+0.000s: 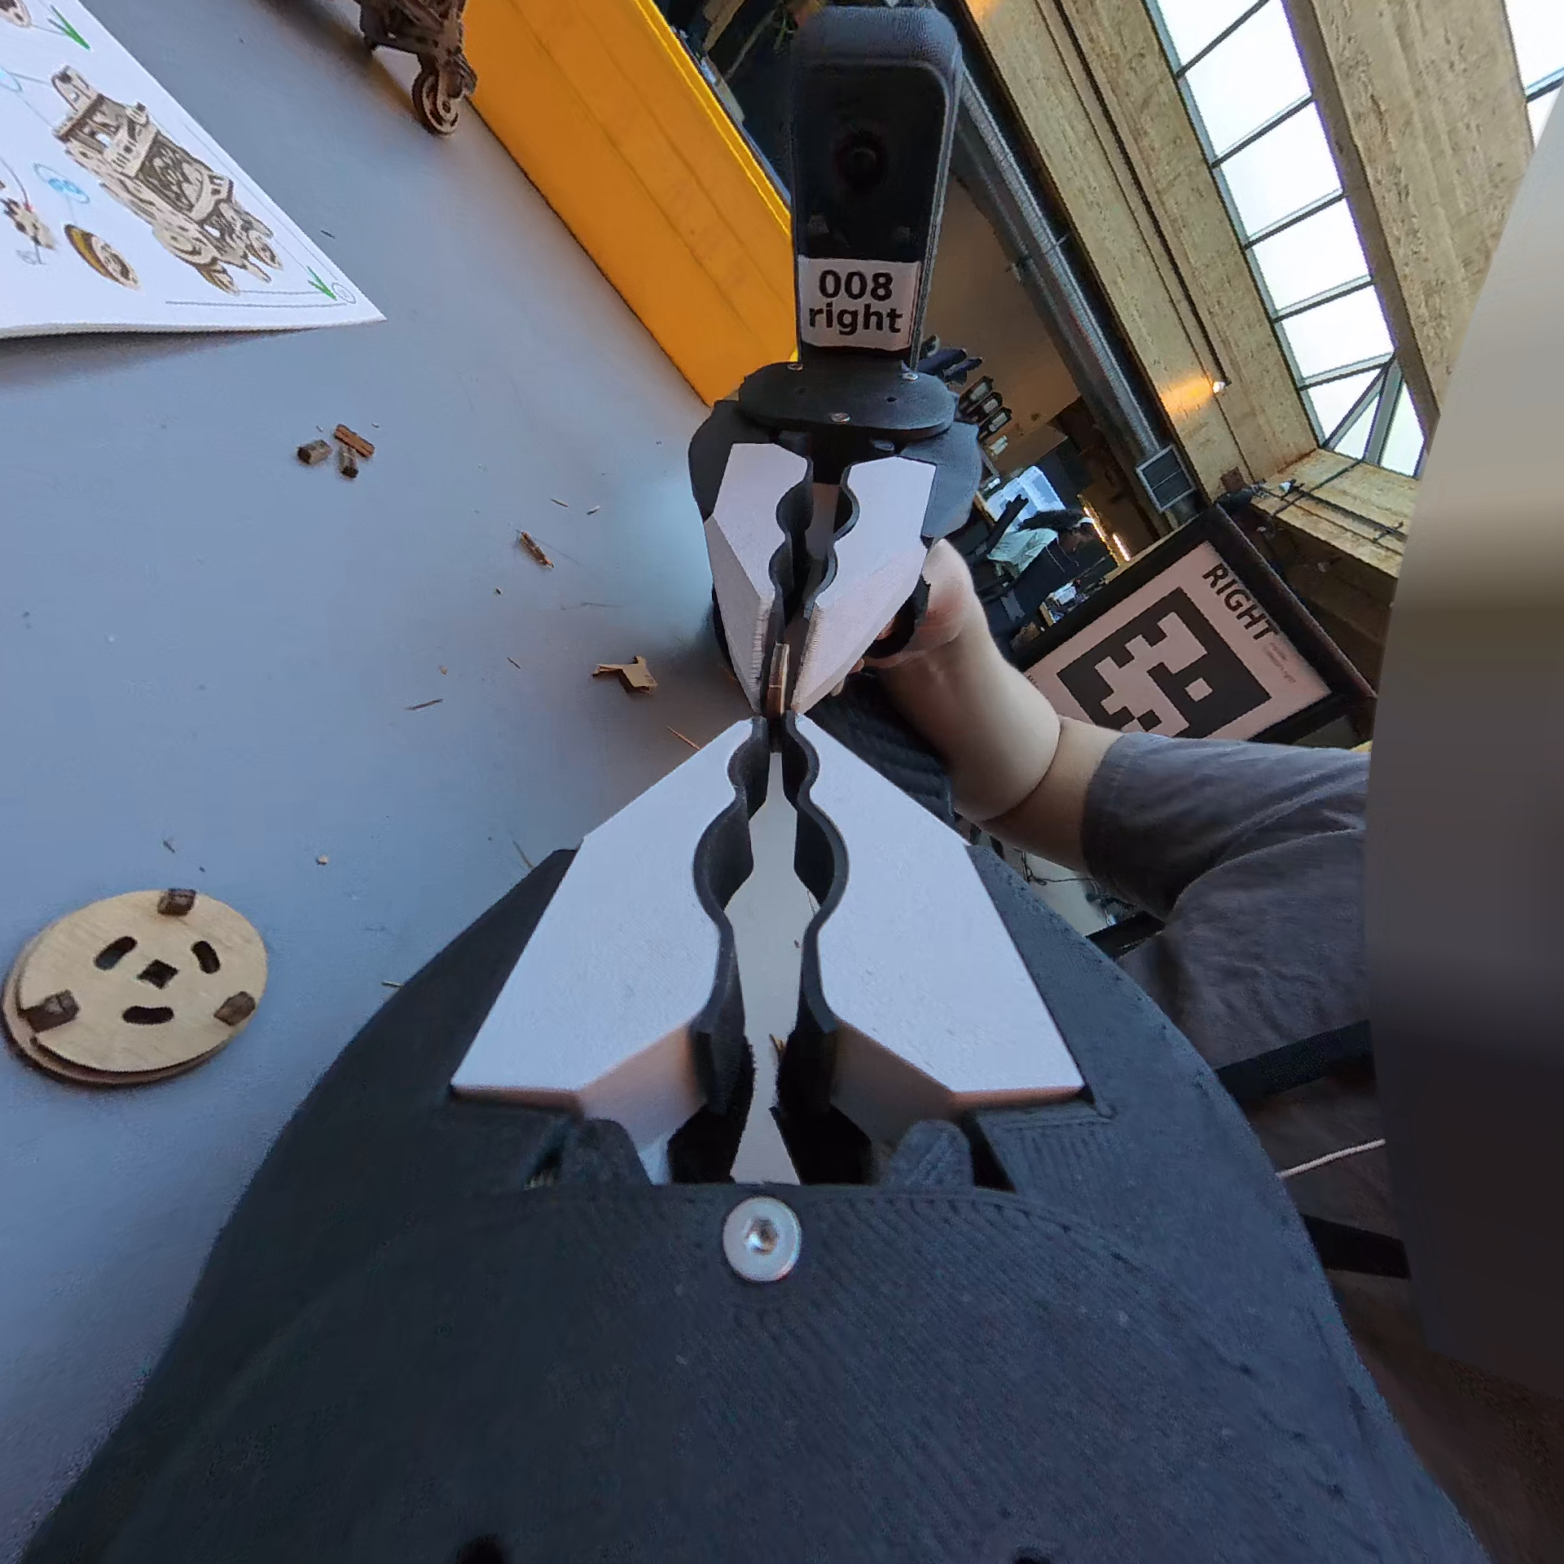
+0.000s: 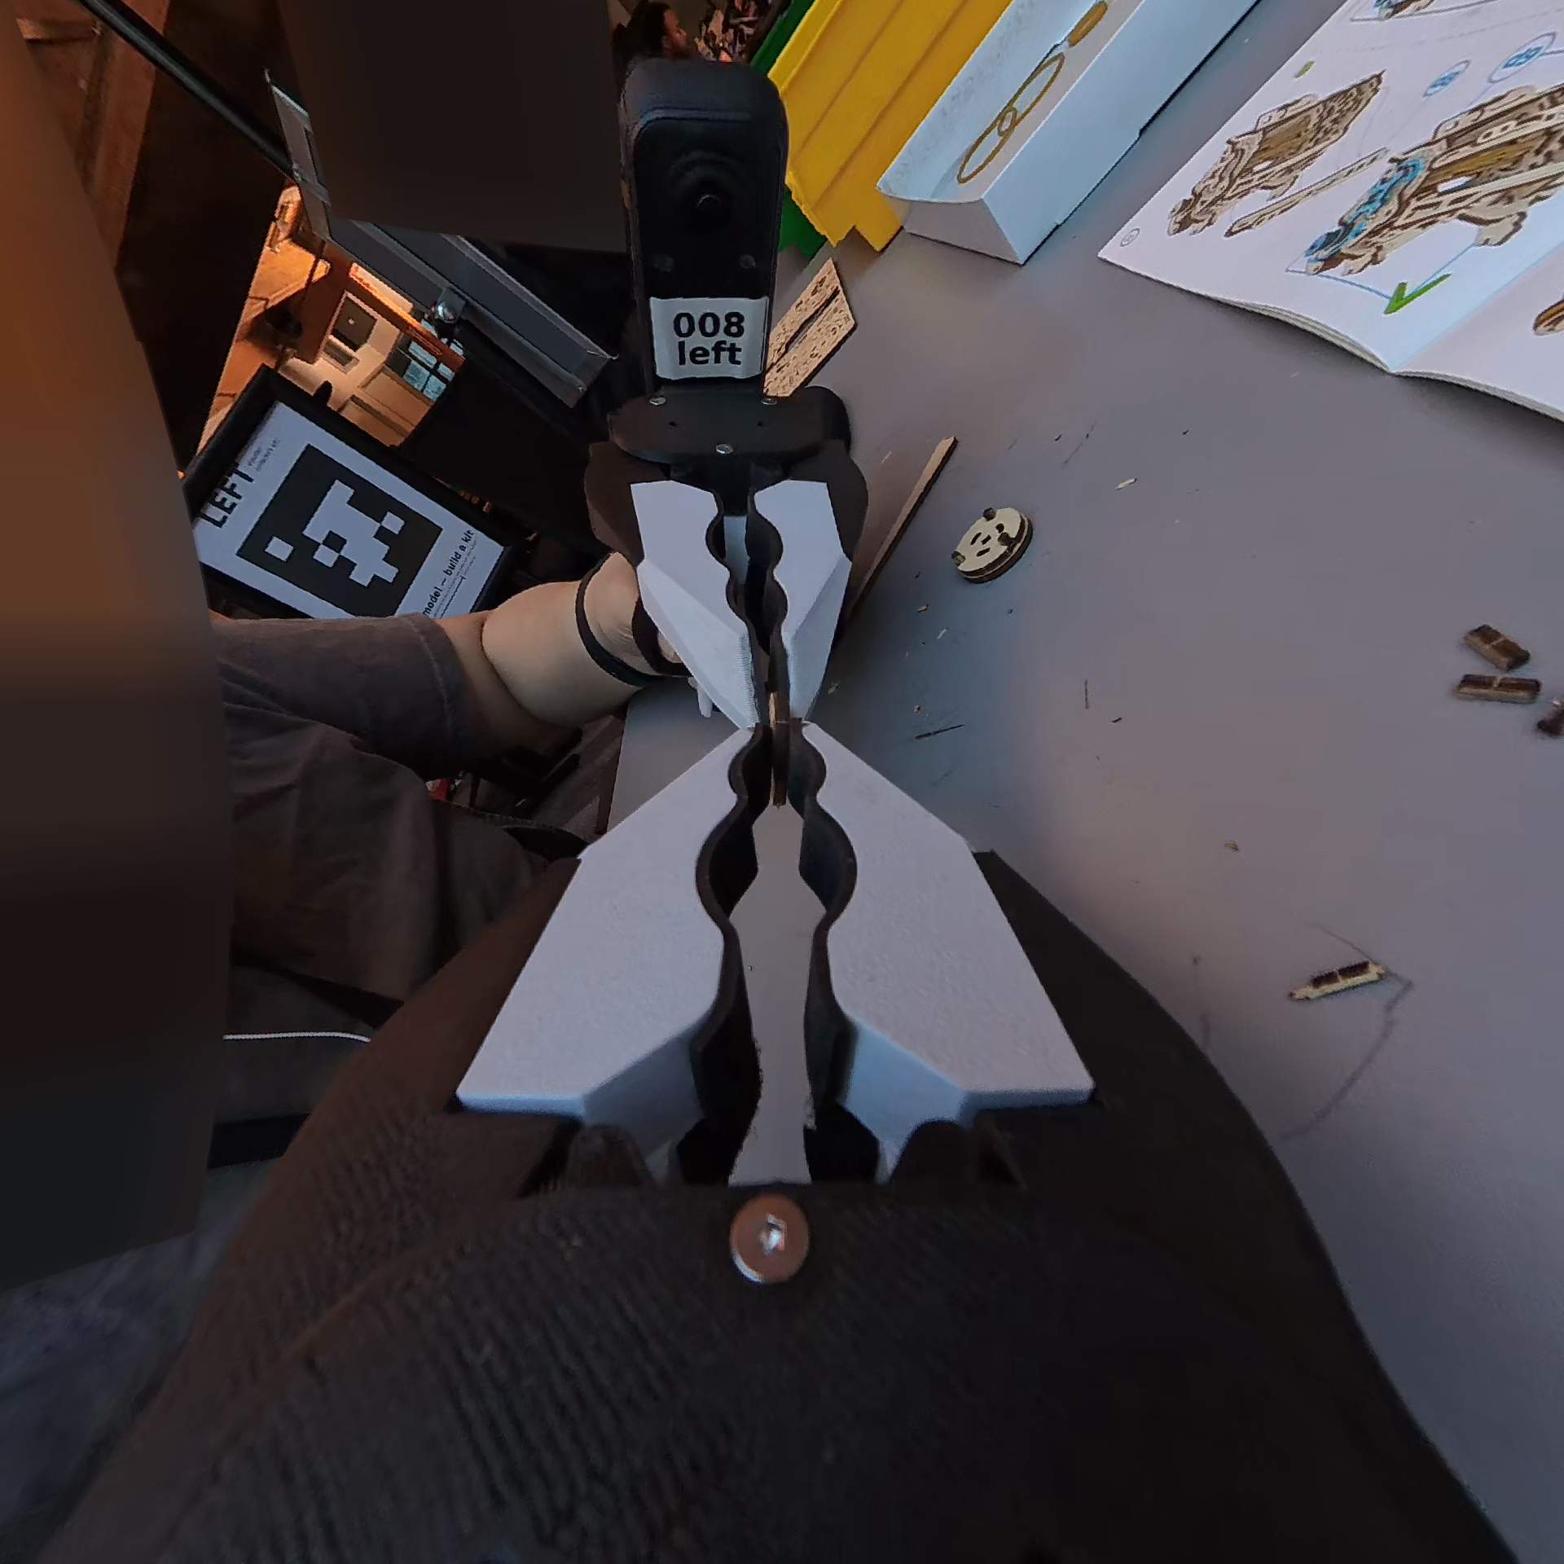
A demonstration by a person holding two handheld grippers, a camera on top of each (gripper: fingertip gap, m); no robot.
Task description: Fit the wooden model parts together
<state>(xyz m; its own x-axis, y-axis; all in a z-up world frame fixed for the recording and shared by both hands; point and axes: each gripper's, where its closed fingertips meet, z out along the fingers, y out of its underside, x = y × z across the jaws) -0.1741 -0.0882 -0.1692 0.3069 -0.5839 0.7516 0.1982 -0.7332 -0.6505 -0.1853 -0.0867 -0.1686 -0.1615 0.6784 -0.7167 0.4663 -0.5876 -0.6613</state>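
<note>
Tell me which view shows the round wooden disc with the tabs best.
The left wrist view: the disc lies near the lens on the grey table, showing its cut-outs and dark tabs. In the right wrist view the disc is distant, small and seen obliquely.

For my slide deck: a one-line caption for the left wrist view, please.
Left tool and right tool meet tip to tip, pinching a small wooden part above a grey table.

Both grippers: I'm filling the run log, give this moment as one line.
left gripper: shut on thin wooden part | right gripper: shut on wooden piece | tips meeting above table
</note>
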